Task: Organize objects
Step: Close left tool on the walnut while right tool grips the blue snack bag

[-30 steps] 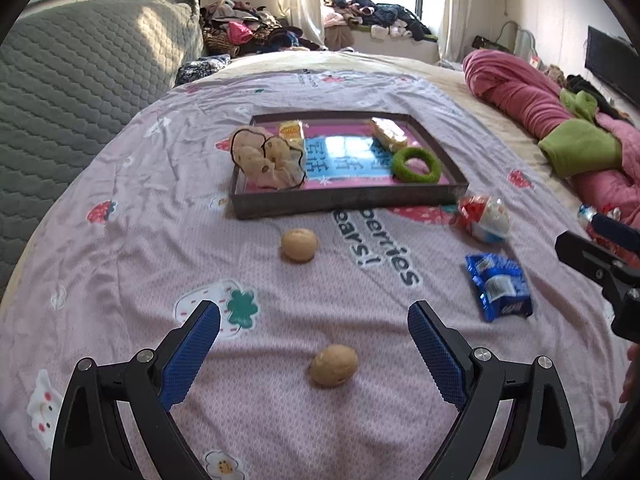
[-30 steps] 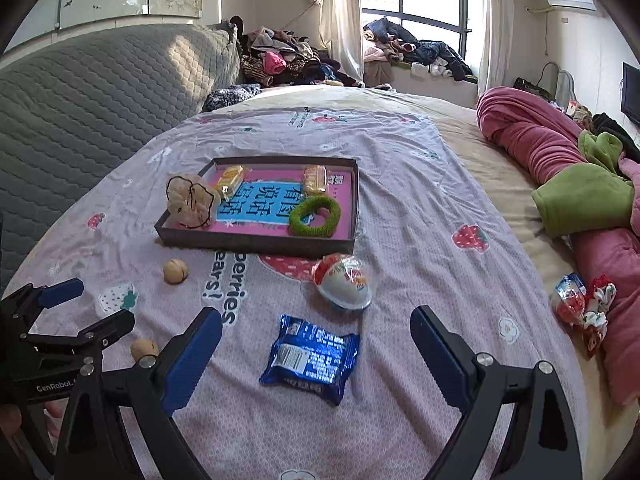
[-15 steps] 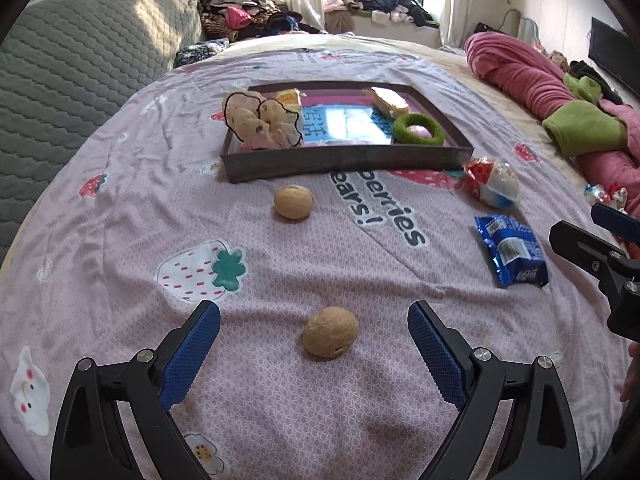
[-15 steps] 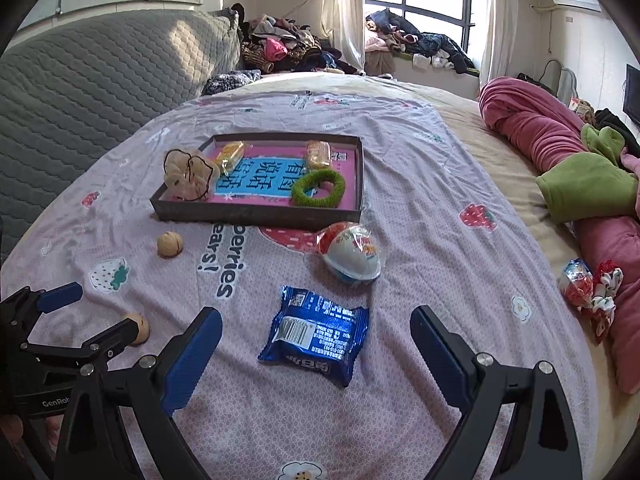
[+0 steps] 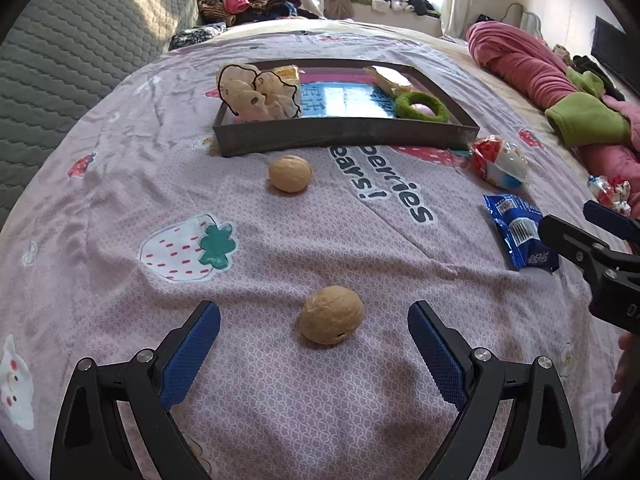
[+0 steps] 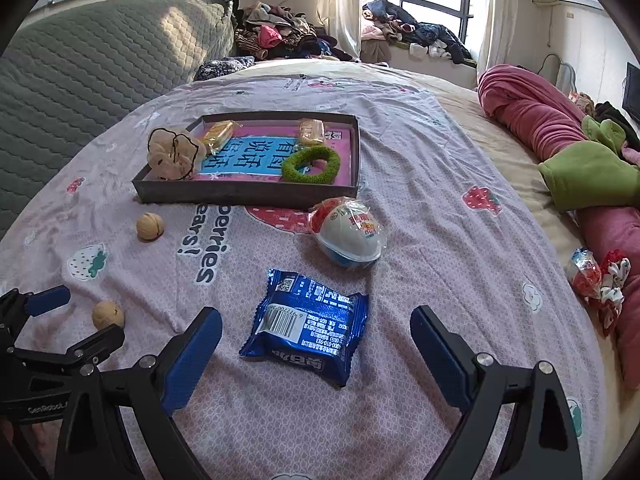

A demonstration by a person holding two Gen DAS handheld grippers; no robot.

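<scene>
Tray: dark, shallow, rectangular, set mid-bed on the strawberry-print sheet; taken as landmark and, by judgement, as the collecting place for the loose items.

Inside the tray: cream scrunchie at the near left corner, green ring toward the near right, two small yellow packets along the far side. Grouped there presumably because already sorted.

Outside the tray, all nearer the grippers than it:
- Walnut, far: just in front of the tray's near wall, apart from it.
- Walnut, near: well in front of the tray, lying free on the sheet, centred ahead of the left gripper.
- Toy egg in wrapper: just off the tray's near right corner.
- Blue snack packet: in front of the egg, flat, barcode up, between the fingers of the right gripper.
- Wrapped sweets: far to the right of the tray, against the pink blanket.

Left gripper: fingers spread wide, nothing held, straddling the near walnut without touching; positioned, by judgement, to close on it.

Right gripper: fingers likewise wide apart and empty, framing the blue packet; contact not evident.

Status: sorting part done; five or so items not yet in the tray.
</scene>
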